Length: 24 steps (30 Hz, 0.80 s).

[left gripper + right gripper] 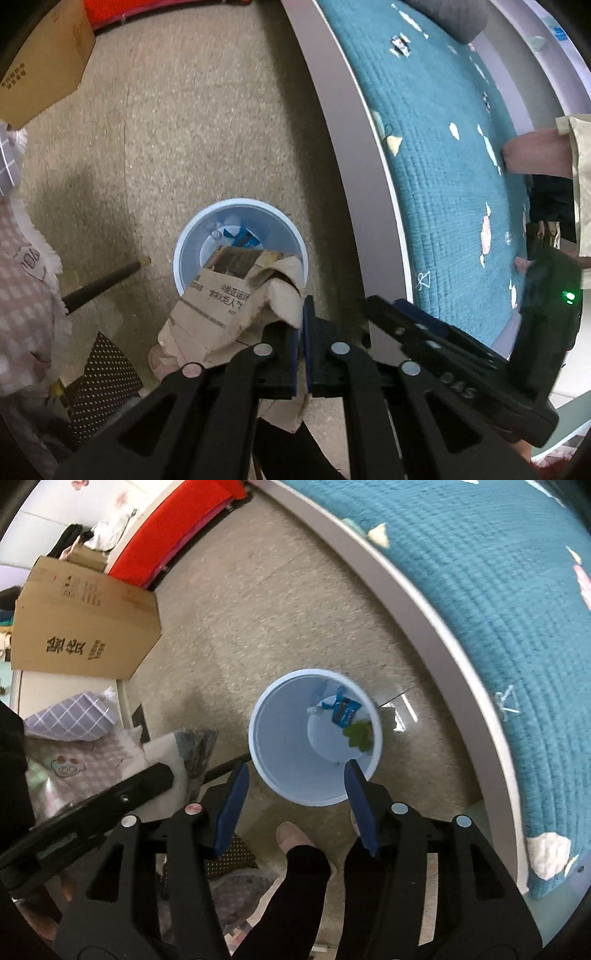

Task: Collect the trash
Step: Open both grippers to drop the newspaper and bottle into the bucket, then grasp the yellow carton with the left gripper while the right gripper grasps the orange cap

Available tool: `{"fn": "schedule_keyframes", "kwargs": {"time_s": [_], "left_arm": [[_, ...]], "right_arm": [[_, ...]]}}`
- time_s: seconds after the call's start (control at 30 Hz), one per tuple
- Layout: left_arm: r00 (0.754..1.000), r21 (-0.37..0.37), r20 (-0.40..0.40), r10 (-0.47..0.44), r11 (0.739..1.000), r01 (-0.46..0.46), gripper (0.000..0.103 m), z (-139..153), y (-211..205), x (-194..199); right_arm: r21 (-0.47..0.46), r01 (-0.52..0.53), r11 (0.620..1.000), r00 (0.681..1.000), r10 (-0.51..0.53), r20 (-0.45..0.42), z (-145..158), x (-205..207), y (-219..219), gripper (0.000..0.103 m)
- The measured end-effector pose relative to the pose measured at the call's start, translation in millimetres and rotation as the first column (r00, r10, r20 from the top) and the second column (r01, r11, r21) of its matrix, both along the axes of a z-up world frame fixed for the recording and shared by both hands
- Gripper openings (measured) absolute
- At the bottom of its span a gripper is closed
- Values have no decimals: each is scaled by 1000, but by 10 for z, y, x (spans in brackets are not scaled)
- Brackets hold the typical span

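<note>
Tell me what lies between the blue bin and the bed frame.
Only bare speckled floor separates the blue bin from the grey bed frame; the right wrist view shows it best.

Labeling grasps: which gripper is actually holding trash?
The left gripper: shut on the torn brown cardboard scrap over the light-blue bin. The right gripper is open, nothing between its pads.

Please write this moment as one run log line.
left gripper: shut on cardboard above bin | right gripper: open, nothing between fingers | bin: blue wrapper, leaf
</note>
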<state>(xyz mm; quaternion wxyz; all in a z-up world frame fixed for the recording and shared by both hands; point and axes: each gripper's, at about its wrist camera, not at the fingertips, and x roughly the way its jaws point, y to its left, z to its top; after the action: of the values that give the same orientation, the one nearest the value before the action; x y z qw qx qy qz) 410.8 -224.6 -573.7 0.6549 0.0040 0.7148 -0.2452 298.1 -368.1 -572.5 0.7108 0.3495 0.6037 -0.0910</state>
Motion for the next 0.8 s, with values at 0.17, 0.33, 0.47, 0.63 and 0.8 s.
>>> {"fn": "schedule_keyframes", "kwargs": {"time_s": [0.17,0.33,0.47,0.63,0.8], "left_arm": [[1000,-6,-16,-16,1000,16,4,-61,-118,29],[996,2,-86,6,1000,-6,24,-146,-143,46],[997,11,-68,21,1000,-20,54,-78,-87,41],[998,25,-51,47,999,-46,55,69,26,66],[998,49,16,57,997,-57,55,401,158,84]], "right_arm": [[-26,15,1000,999,-14,32,127,6,-57,54],[-29,30,999,998,-29,57,246,43,-50,54],[-23,36,999,997,-35,69,340,52,-39,54],[-34,13,999,997,-10,72,487,58,19,55],[-37,-17,999,996,20,88,718,108,146,55]]}}
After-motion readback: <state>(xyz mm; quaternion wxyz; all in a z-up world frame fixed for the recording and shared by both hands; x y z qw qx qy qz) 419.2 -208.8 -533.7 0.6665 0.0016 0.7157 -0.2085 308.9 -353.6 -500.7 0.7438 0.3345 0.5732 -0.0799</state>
